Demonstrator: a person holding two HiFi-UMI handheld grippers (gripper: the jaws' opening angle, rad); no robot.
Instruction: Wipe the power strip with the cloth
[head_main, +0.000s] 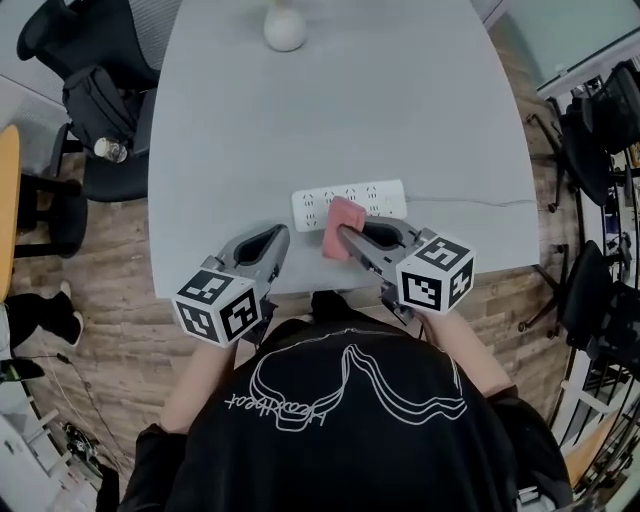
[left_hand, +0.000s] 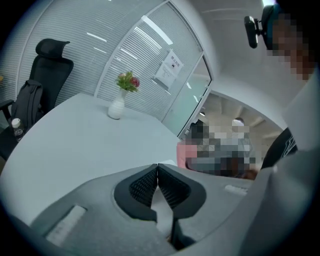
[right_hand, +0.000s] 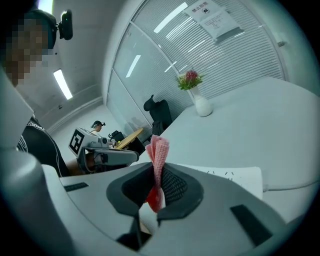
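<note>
Counting on the table: one white strip, one pink cloth, one vase, with two grippers above the near edge. The left gripper has its jaws pressed together with nothing between them, just left of the strip and apart from it. The right gripper is clamped on the cloth, whose fold sticks out past the tips over the strip's near edge; whether it touches cannot be told. The strip's cable runs right. The vase, at the far end, holds one small bunch of flowers.
</note>
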